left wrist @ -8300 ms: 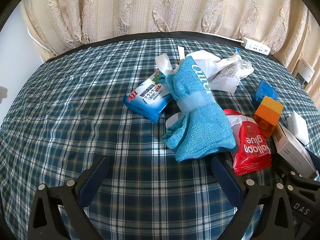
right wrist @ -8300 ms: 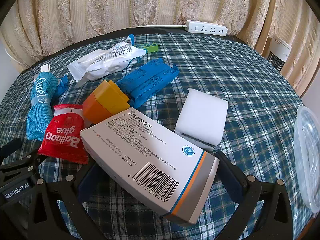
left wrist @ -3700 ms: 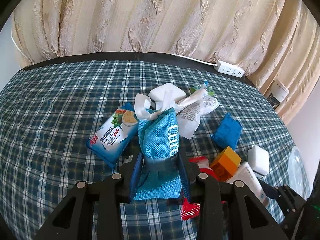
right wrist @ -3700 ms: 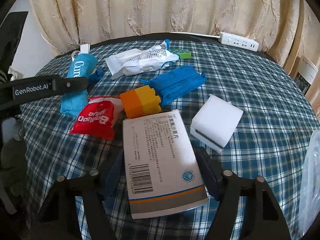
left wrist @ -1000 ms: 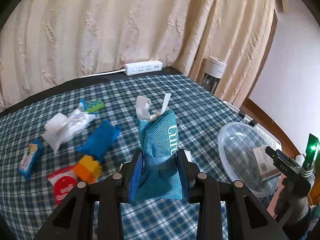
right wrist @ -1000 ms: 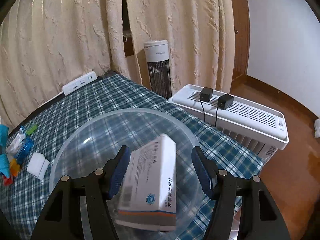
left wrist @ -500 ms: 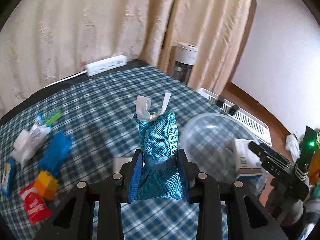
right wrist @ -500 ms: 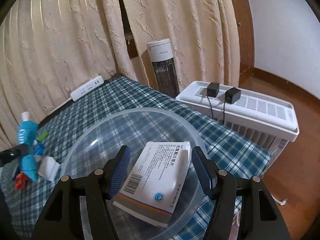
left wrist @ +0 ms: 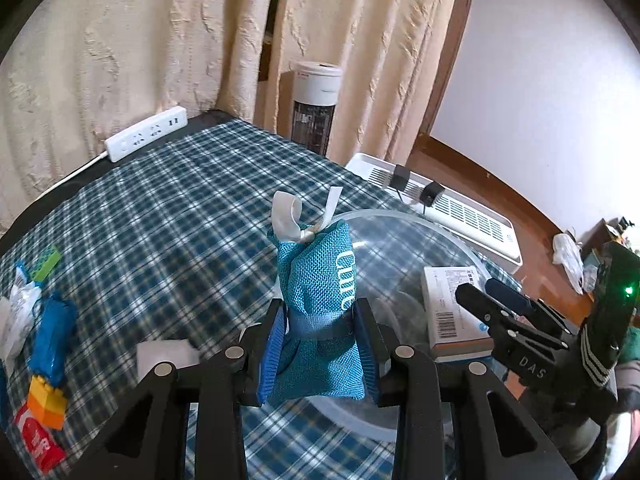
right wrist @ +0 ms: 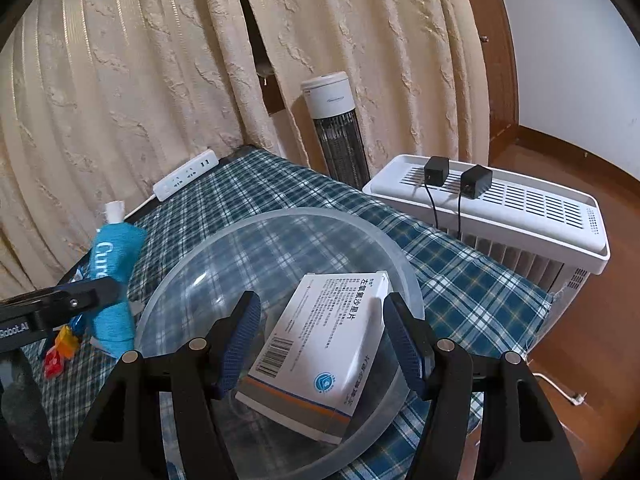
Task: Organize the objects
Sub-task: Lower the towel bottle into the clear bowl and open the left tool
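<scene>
Domestic room: cream curtains (right wrist: 140, 80), tower heater (right wrist: 338, 128), plaid-covered table (left wrist: 180, 208), wooden floor (right wrist: 592, 320).

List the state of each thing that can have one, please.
Left gripper: shut on the teal fabric pouch.
Teal fabric pouch: upright, held off the table.
Right gripper: open, jaws apart.
Medicine box: released, lying tilted inside the bowl.
Clear plastic bowl: upright on the checked cloth.

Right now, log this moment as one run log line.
left gripper: shut on teal pouch, beside bowl | right gripper: open, medicine box in bowl
</scene>
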`<state>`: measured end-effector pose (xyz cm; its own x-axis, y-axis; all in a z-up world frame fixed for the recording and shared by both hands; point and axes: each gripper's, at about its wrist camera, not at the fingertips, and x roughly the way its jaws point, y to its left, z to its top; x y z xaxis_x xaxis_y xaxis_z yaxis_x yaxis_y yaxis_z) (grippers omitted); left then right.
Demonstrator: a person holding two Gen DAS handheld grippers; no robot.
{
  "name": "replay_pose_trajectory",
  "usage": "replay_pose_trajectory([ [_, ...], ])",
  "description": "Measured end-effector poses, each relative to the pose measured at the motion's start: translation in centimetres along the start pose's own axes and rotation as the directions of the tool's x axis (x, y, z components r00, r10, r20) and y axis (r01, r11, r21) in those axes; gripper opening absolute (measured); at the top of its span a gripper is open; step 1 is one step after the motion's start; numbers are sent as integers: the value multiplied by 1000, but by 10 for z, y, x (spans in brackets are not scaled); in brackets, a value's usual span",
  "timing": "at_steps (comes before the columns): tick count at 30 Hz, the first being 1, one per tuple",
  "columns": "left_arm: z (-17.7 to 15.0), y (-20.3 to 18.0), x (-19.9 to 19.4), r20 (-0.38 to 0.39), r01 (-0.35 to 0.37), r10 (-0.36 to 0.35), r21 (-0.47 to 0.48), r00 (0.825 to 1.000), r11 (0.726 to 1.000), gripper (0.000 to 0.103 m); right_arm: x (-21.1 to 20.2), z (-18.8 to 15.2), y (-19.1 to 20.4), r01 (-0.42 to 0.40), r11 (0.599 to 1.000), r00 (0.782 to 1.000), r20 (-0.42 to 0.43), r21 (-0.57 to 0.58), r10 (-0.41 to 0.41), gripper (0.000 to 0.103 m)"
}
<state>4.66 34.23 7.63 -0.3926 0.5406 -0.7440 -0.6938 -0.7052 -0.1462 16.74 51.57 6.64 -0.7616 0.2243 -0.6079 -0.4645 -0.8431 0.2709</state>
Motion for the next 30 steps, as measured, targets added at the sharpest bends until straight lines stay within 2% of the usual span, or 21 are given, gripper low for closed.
replay_pose_trajectory([
  [5,5,-9,10,-19,17,-16,14,1000,1000,38,0,0,2,-2,1000,1000,-1,1,2,65],
  [7,6,-12,13,-24,26,-25,12,999,1000,50,0,0,3,-3,1000,1000,-1,0,3,65],
  [8,6,-12,12,-21,30,-29,9,999,1000,65,0,0,3,-3,1000,1000,-1,0,3,65],
  [9,6,-12,11,-9,30,-30,6,1000,1000,71,0,0,3,-2,1000,1000,-1,1,2,65],
  [16,3,-4,8,3,-3,3,2,1000,1000,73,0,-1,7,-2,1000,1000,-3,-6,1,65],
  [24,-4,15,2,0,-32,32,-54,999,998,87,-6,1,12,25,1000,1000,12,-14,-24,65],
  [30,-11,27,-3,3,-57,58,-74,998,996,91,-12,5,22,23,1000,999,27,-19,-22,65],
])
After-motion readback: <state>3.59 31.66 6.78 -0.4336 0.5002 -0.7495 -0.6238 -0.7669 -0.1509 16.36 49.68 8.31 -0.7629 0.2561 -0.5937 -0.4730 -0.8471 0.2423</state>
